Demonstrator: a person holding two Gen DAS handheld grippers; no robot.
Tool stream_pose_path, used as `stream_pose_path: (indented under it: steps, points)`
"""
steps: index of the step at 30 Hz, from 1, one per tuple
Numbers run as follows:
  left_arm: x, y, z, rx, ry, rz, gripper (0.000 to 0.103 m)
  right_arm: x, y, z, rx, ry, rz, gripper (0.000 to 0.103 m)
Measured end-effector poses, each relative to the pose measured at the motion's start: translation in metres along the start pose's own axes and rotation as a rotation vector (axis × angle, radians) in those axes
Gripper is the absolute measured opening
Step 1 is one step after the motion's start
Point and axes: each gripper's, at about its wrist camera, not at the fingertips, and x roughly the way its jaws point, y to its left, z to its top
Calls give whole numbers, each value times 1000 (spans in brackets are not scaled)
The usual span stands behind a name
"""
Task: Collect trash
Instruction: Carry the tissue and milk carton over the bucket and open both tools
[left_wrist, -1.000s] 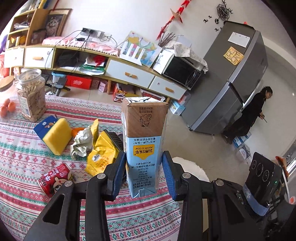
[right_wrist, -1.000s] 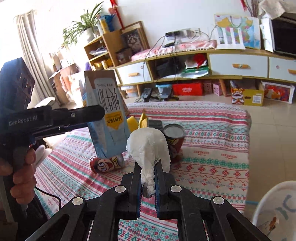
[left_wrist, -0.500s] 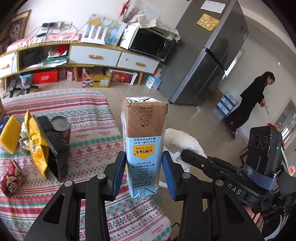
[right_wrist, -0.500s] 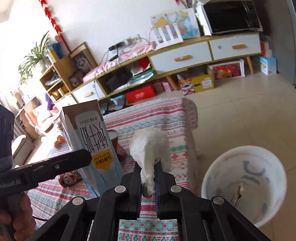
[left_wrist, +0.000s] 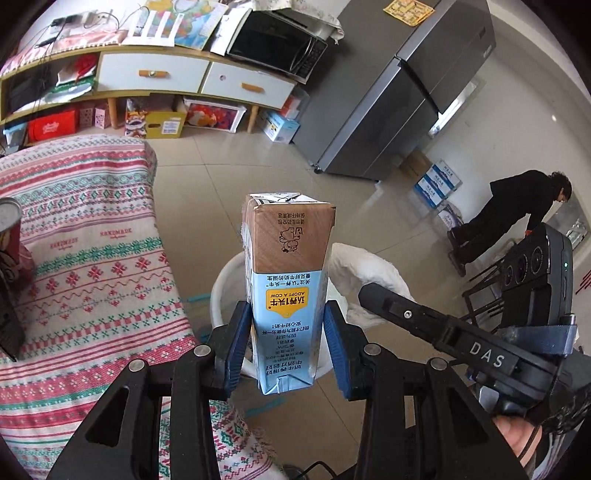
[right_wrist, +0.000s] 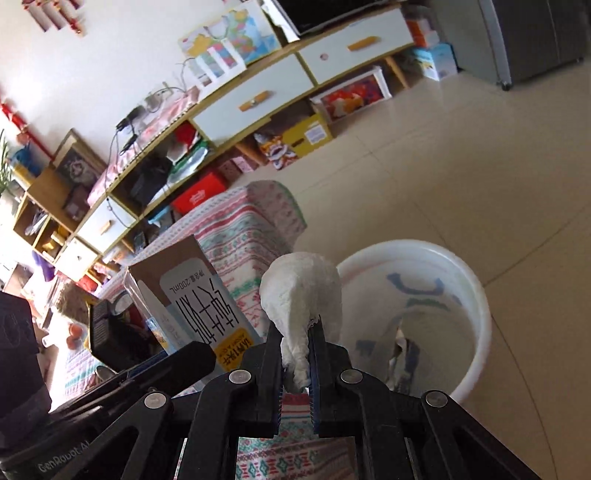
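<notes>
A grey fridge (left_wrist: 417, 96) and a long sideboard (left_wrist: 147, 74) line the far wall of a tiled room, where a desk (left_wrist: 85, 236) in a patterned cloth stands beside a white bin (right_wrist: 458, 280) on the floor. A person (left_wrist: 506, 218) in black bends near the fridge. The left gripper (left_wrist: 286, 347) has its blue fingers (left_wrist: 236, 343) clamped on an upside-down milk carton (left_wrist: 286, 280), held in the air over the bin's near rim, just off the desk edge. The right gripper (right_wrist: 295, 354) has its fingers (right_wrist: 271, 354) pressed together on a crumpled white tissue (right_wrist: 301, 295), held beside the carton and just short of the bin's rim. Some scraps lie in the bin.
</notes>
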Motion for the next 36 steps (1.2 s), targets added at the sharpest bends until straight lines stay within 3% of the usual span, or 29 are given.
stream_pose_path:
  steps: [7, 17, 18, 22, 24, 36]
  points:
    - [55, 3, -1, -15, 73, 40, 43, 10, -18, 1, 61, 62, -49, 10]
    - [99, 1, 6, 39, 98, 134, 43, 19, -37, 1, 116, 103, -191, 15]
    - [102, 3, 6, 38, 105, 137, 43, 19, -38, 1, 121, 107, -203, 17]
    - [105, 8, 6, 50, 114, 151, 43, 17, -41, 2, 126, 104, -229, 48]
    - [105, 9, 6, 56, 107, 149, 43, 16, -40, 2, 123, 96, -245, 54]
    - [106, 10, 7, 44, 113, 163, 44, 12, -47, 5, 177, 69, -215, 60]
